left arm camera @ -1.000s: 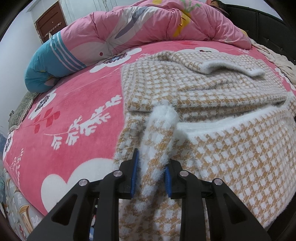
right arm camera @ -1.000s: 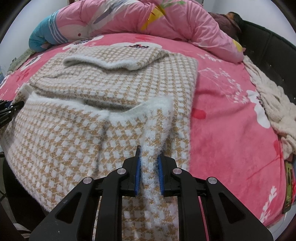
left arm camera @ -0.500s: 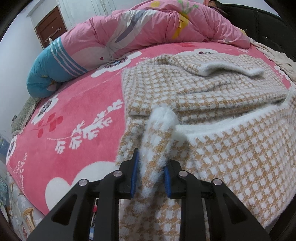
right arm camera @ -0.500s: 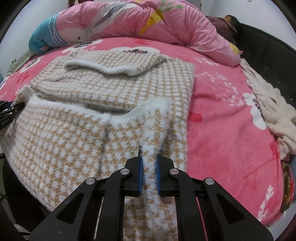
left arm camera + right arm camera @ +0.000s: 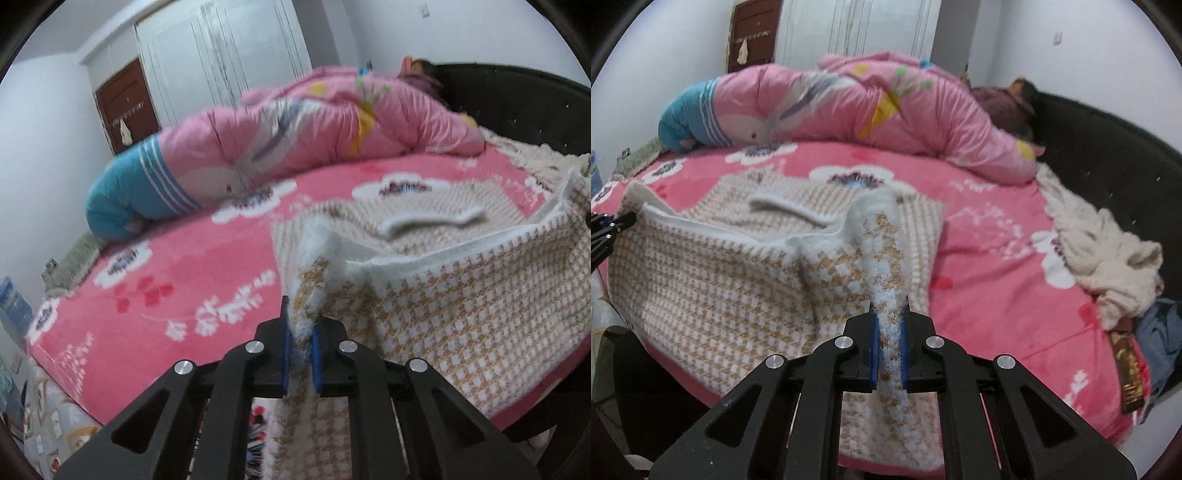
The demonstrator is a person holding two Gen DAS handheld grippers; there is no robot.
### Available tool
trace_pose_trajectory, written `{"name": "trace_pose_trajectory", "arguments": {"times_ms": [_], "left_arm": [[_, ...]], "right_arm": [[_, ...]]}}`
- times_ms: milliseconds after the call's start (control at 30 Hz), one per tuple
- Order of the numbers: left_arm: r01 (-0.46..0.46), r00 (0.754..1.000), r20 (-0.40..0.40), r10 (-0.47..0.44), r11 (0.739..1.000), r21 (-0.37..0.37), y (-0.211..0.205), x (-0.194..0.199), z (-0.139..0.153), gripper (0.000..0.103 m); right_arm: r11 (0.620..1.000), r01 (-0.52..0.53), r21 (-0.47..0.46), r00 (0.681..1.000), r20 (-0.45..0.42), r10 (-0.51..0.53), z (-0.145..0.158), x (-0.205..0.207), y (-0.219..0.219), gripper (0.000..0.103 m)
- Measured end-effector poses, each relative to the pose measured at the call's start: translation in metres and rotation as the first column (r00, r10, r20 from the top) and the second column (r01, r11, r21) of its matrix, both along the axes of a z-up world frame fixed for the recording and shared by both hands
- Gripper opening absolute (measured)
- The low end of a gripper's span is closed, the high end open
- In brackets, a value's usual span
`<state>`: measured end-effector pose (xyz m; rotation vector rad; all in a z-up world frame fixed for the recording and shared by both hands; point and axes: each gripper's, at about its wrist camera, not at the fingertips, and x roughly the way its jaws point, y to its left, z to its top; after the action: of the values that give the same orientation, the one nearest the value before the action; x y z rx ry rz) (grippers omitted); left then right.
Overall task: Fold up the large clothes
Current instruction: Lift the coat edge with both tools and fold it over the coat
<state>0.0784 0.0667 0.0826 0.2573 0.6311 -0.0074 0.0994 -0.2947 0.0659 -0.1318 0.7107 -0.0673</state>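
Note:
A tan and white houndstooth sweater [image 5: 480, 317] lies on the pink bed, its far part flat with a folded sleeve on top. My left gripper [image 5: 299, 354] is shut on the sweater's near left hem corner. My right gripper [image 5: 888, 343] is shut on the near right hem corner of the sweater [image 5: 720, 295]. Both hold the white-trimmed hem raised above the bed, so the near half hangs stretched between them. The left gripper's tip also shows at the left edge of the right wrist view [image 5: 613, 225].
A pink floral bedspread [image 5: 177, 295] covers the bed. A pink and blue duvet [image 5: 849, 99] is rolled along the far side. A cream garment [image 5: 1108, 258] and a blue one [image 5: 1160, 332] lie at the right by the dark headboard [image 5: 1108, 147].
Both grippers have risen and pulled back with the hem, lifting it off the bed; the cameras now tilt up to show the walls and wardrobe.

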Motion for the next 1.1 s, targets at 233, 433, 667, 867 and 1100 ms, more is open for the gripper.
{"name": "trace_pose_trajectory", "arguments": {"times_ms": [233,433,667,867,1100], "left_arm": [[0.025,0.993,0.113,-0.027,0.999,0.022,-0.001,0.028,0.042,0.009],[0.051,0.989,0.141,-0.053,0.999,0.018,-0.009,0.111,0.063,0.009],[0.044,0.999,-0.021,-0.043,0.999,0.026,-0.025,0.242,0.023,0.010],[-0.035,0.946,-0.324,0.023,0.999,-0.031,-0.009,0.318,-0.068,0.040],[-0.111,0.972,-0.234,0.039,0.946,-0.303,0.056,0.307,-0.043,0.056]], "right_arm": [[0.999,-0.014,-0.038,0.995,0.099,0.018,0.033,0.028,-0.007,0.006],[0.999,-0.033,0.006,0.990,0.136,0.032,0.052,0.109,-0.031,0.006],[0.998,-0.015,0.054,0.999,0.032,0.013,0.012,0.223,-0.047,0.007],[0.994,0.048,0.101,0.978,-0.208,-0.026,-0.075,0.276,-0.068,0.027],[0.967,0.081,0.240,0.991,-0.120,-0.053,-0.050,0.246,-0.110,0.055]]}}
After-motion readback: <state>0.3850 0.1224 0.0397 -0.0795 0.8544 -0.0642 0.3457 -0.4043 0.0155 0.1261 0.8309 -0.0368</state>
